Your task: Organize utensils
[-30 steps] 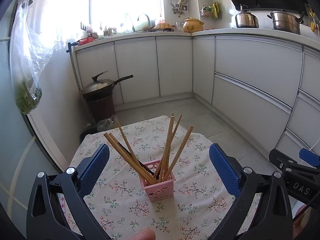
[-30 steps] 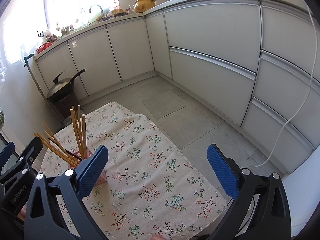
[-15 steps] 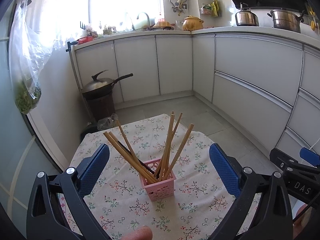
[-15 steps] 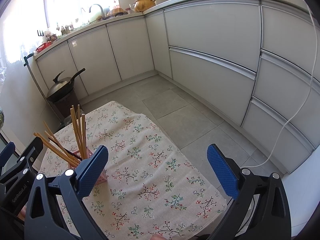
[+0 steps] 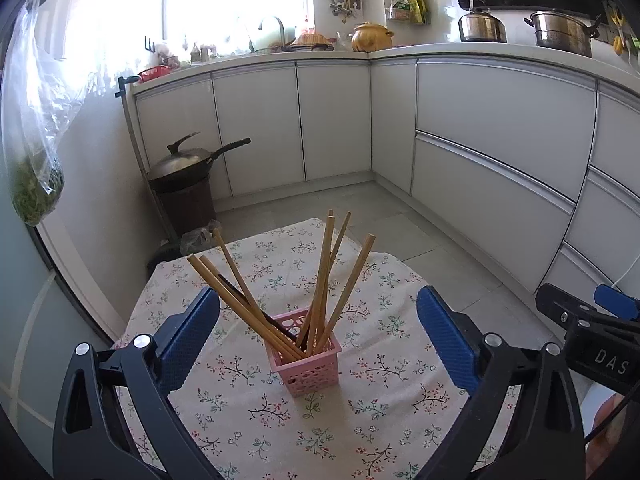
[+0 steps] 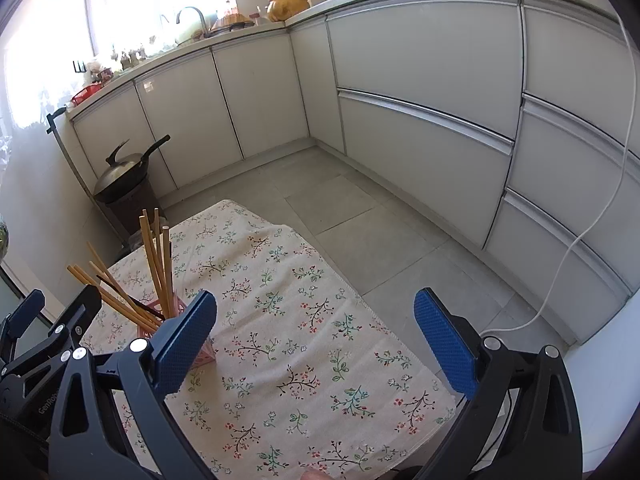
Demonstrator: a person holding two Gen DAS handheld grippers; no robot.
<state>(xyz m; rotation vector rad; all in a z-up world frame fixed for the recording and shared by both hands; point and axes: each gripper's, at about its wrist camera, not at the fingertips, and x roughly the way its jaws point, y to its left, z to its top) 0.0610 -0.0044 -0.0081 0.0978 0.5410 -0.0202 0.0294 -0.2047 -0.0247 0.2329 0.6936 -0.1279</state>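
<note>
I'm holding the left gripper (image 5: 318,340) with its jaws spread wide and gripping nothing, facing the pink basket (image 5: 306,354), which is sitting on the floral tablecloth (image 5: 360,412) with wooden chopsticks (image 5: 322,280) fanning out of it. I'm keeping the right gripper (image 6: 316,340) wide apart too, hovering over bare cloth, the basket just to its left
</note>
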